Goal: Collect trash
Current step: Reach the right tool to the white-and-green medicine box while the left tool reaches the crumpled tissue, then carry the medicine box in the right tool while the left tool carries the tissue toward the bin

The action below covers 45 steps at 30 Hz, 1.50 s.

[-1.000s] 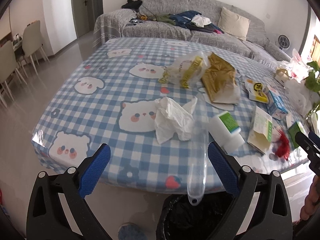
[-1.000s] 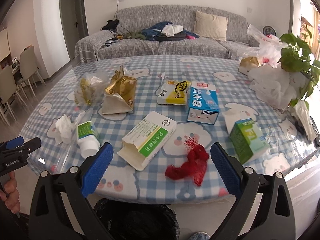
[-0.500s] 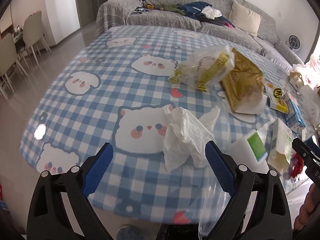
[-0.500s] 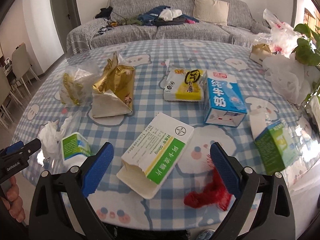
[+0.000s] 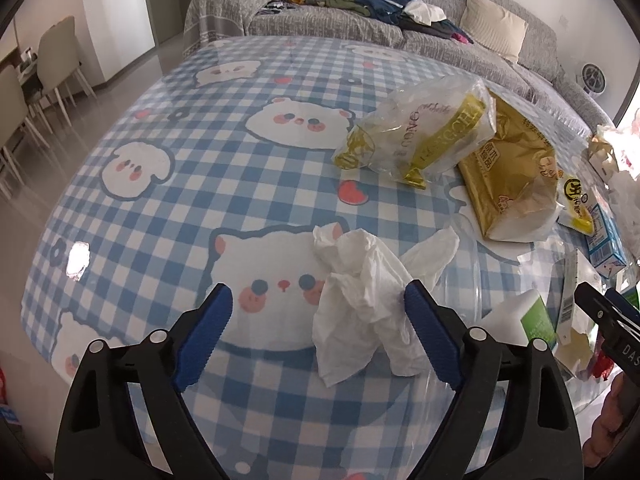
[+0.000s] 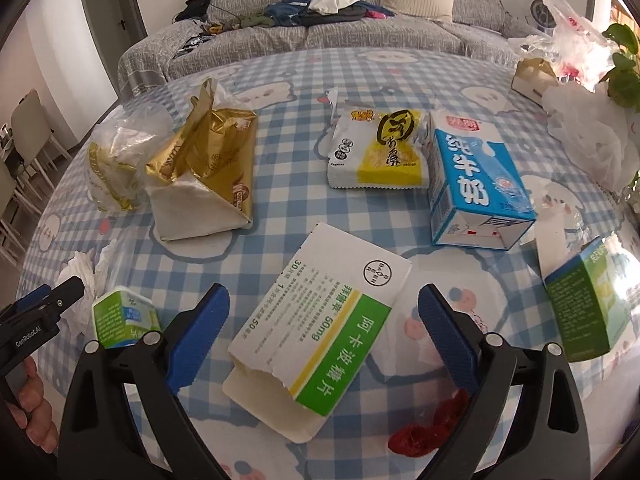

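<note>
**Grippers over the littered table**

Left gripper (image 5: 318,316) angled down over the blue checked tablecloth (image 5: 168,240), blue pads spread wide and closing, with the crumpled white tissue (image 5: 360,304) between them. Right-hand pad just beside the tissue's edge; contact impossible to judge. Left-hand pad well clear of it, over a printed bear face.

Right gripper (image 6: 324,320) likewise tilted down, jaws standing wide apart on either side of the white and green medicine box (image 6: 316,340), touching neither side. Box lying flat, torn open at its near end.

Elsewhere on the table, trash scattered:
- gold foil bag (image 6: 208,168) lying at the left, with a clear wrapper printed in gold (image 5: 416,136) just beside it
- yellow and white snack packet (image 6: 380,152) touching a blue and white milk carton (image 6: 472,184) lying on its side
- small green and white carton (image 6: 124,320) near the left edge, close to the tissue
- green box (image 6: 588,304) at the right edge
- red mesh scrap (image 6: 428,428) at the near edge, partly under the right gripper's right finger

White plastic bags (image 6: 580,40) and a leafy plant (image 6: 624,64) at the far right. Grey sofa (image 6: 360,24) strewn with clothes beyond the table.
</note>
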Tool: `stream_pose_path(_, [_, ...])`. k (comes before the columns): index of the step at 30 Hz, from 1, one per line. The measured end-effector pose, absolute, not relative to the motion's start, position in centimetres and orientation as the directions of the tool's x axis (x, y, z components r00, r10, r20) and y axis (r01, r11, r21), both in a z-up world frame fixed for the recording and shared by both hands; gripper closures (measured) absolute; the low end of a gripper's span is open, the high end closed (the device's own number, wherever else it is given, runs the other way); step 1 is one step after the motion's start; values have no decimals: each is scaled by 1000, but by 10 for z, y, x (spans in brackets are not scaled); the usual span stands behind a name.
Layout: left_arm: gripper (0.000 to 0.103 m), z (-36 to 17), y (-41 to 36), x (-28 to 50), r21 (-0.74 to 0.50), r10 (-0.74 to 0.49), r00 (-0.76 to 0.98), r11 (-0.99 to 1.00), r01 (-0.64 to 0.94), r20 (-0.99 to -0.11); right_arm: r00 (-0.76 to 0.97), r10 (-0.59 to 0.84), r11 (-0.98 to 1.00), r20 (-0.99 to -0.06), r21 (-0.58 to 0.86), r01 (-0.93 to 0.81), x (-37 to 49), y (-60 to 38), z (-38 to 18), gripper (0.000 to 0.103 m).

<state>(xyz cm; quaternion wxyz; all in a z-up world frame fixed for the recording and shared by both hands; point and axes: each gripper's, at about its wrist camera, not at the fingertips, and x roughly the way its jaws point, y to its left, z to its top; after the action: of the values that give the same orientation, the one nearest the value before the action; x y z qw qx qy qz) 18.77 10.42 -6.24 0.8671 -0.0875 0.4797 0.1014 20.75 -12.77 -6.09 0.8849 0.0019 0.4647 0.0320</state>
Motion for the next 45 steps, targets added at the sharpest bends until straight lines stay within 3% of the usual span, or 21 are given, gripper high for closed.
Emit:
stream_pose_path(2, [22, -64, 104, 189, -54, 88, 512, 965, -256, -855, 554, 57, 998, -831, 34, -51, 209, -127, -64, 14])
stream_pose_path(8, [43, -71, 102, 194, -65, 65, 498, 969, -240, -865, 534, 48, 999, -844, 29, -44, 214, -123, -71, 18])
stream_pose_path(19, [91, -71, 97, 194, -80, 40, 492, 972, -220, -869, 530, 49, 999, -846, 32, -40, 217, -126, -74, 33])
stream_pose_path(27, [95, -70, 98, 191, -92, 32, 501, 971, -221, -865, 540, 54, 998, -840, 36, -44, 218, -130, -73, 37])
stream_pose_path(45, [96, -45, 92, 152, -99, 37, 549, 972, -215, -835, 571, 63, 997, -818, 30, -67, 191, -130, -56, 37])
